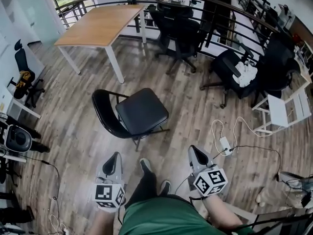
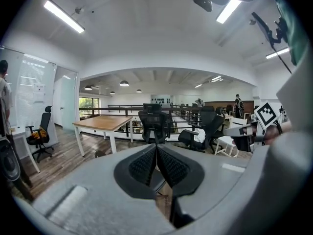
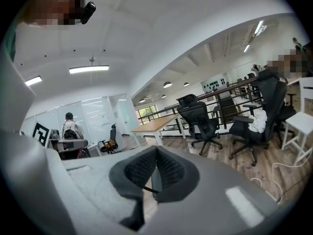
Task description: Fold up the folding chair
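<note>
The wooden floor (image 1: 73,126) was taken up mostly by office furniture, and the table (image 1: 100,26) was set well back. The folding chair (image 1: 142,112) was stood unfolded, seat flat, just ahead of the person's feet (image 1: 145,166), presumably so both sides could be reached. The left gripper (image 1: 116,156) and right gripper (image 1: 194,152) were held low, short of the chair. Their jaws were pressed together on nothing, apparently because no hold was yet needed.

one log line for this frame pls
stage: pre-contact | folding chair: unfolded on floor, untouched | left claw: shut, empty | right claw: shut, empty
</note>
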`<state>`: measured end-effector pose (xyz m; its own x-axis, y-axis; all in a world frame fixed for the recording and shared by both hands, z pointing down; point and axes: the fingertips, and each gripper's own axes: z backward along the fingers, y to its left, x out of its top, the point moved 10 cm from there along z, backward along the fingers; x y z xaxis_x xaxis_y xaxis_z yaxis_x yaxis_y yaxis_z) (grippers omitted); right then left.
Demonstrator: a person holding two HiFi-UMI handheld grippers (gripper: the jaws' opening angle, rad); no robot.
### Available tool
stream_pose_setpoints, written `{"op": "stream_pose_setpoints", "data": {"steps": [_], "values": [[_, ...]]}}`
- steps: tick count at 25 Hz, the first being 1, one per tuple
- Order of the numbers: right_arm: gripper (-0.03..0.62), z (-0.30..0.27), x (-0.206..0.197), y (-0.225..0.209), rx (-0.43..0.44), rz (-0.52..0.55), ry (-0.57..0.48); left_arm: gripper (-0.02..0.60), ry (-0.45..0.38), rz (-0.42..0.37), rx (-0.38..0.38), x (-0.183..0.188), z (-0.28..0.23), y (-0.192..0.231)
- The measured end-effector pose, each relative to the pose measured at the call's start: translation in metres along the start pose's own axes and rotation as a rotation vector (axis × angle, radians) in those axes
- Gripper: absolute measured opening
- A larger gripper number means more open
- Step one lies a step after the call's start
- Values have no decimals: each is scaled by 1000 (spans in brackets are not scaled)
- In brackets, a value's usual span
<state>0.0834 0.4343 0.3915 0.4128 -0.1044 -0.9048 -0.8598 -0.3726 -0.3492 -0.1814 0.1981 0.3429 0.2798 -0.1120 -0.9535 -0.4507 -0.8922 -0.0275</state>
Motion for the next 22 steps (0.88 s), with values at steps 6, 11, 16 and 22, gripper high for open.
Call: {"op": "stream_pose_setpoints", "data": {"steps": [6,11,16,22], "values": [[3,-59,24,-10,-55,20,12,12,-9,12,-50,11,-70,39],[3,-121,56,-1,-76,44,-1,12,-6,23,-117,24,-129,78],[3,-170,71,10,-96,54,11,12,-10,31,-147,34,-171,122],[3,-223,74,7,-82,59,56,12,45,87,-99,22,-199,167]]}}
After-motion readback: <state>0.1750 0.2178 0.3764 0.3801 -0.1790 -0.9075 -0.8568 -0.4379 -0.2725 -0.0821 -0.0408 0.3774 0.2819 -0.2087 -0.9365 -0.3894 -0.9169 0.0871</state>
